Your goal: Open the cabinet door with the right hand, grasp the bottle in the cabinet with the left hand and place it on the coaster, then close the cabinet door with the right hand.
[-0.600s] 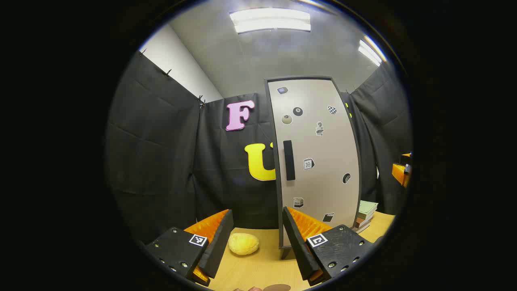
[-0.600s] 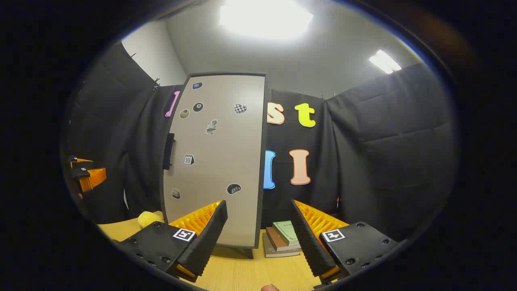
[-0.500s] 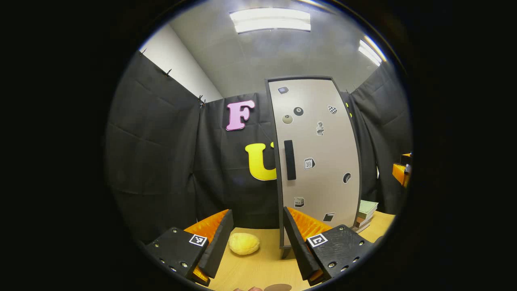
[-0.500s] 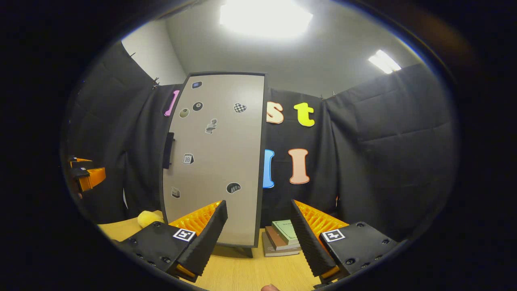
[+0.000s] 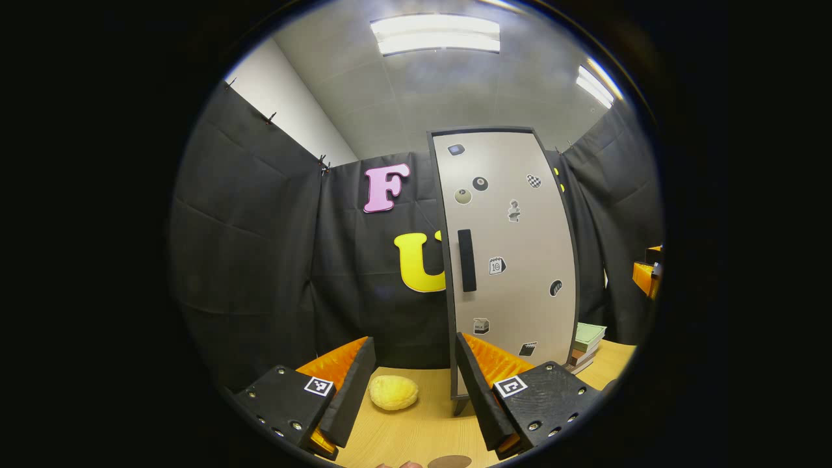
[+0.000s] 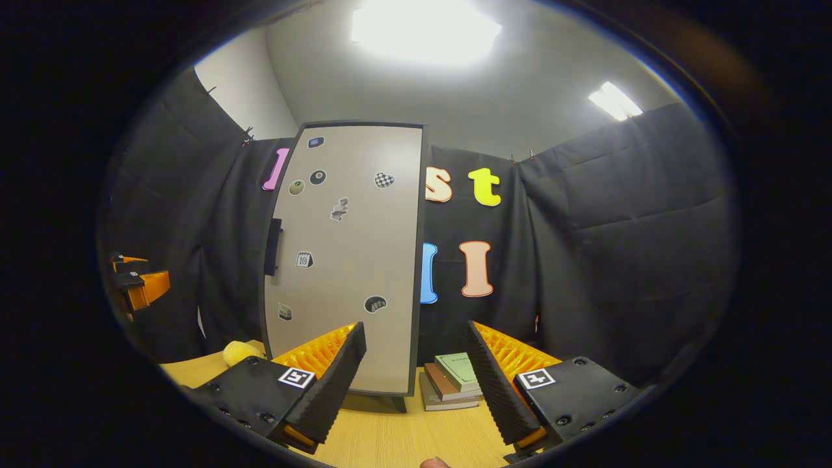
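A tall grey cabinet (image 5: 513, 260) with a dark frame stands on the wooden table, its door closed and dotted with small stickers. A black vertical handle (image 5: 466, 260) sits at the door's left edge. The same cabinet (image 6: 344, 260) fills the middle of the right gripper view, handle (image 6: 273, 247) on its left side. My left gripper (image 5: 409, 383) is open, held low in front of the cabinet, nothing between its fingers. My right gripper (image 6: 416, 370) is open too, away from the door. A brown round coaster (image 5: 450, 462) peeks in at the bottom edge. The bottle is hidden.
A yellow sponge-like lump (image 5: 392, 392) lies on the table (image 5: 422, 429) left of the cabinet. A stack of books (image 6: 452, 389) rests to the cabinet's right. The other gripper (image 6: 140, 286) shows far left in the right gripper view.
Both views have tilted up very slightly, so the cabinet sits a little lower in frame. The door and both grippers stand as before.
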